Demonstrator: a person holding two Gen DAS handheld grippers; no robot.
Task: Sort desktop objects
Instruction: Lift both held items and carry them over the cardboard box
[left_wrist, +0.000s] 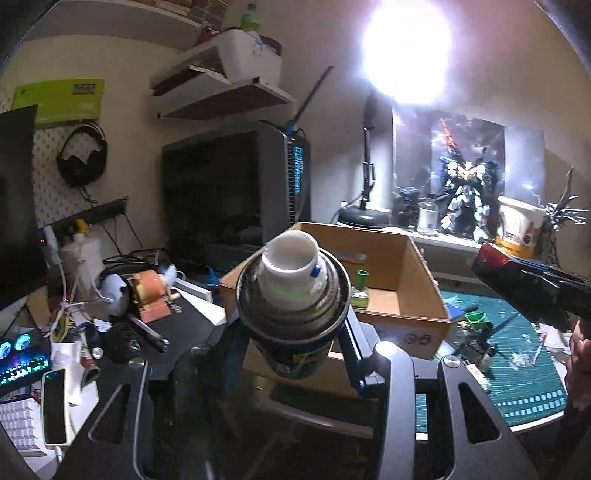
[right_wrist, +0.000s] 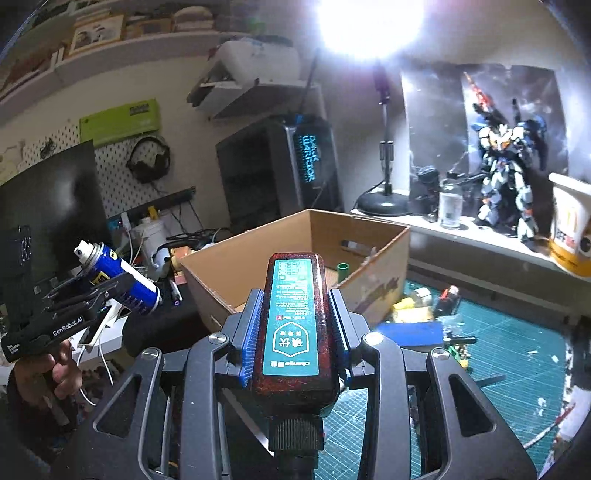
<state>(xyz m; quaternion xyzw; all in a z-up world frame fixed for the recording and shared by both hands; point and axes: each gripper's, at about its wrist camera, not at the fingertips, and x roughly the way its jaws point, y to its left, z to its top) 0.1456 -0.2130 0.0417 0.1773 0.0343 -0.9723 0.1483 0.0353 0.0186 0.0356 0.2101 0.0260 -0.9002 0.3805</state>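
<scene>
Cardboard fills the middle of the left wrist view: an open box (left_wrist: 388, 266) sits on the table (left_wrist: 528, 369), and a small green-capped bottle (left_wrist: 360, 286) already stands inside it. In front of the box the left gripper (left_wrist: 291, 325) has its jaws closed on a blue spray can (left_wrist: 291, 295), held near its lower end with the white nozzle pointing forward and slightly up. The can hangs just short of the near wall of the box, not over the opening. At the right edge the other gripper enters, carrying a dark red thing.

From the right wrist view, the right gripper (right_wrist: 293, 332) has its jaws narrow and pressed on both long sides of a dark red flat bottle (right_wrist: 293, 317) with a teal label, its far end reaching toward the near corner of the box (right_wrist: 295, 236). Off to the left, the left gripper (right_wrist: 96, 291) and the spray can (right_wrist: 110, 269) are well apart from the bottle, with a hand (right_wrist: 55, 369) below.

Both loads look bound for the same box, so the two could knock together over the opening. The can is round and smooth and held off its middle; it may swivel or slide in the jaws. Dropped from height, either could tip the small bottle inside.
</scene>
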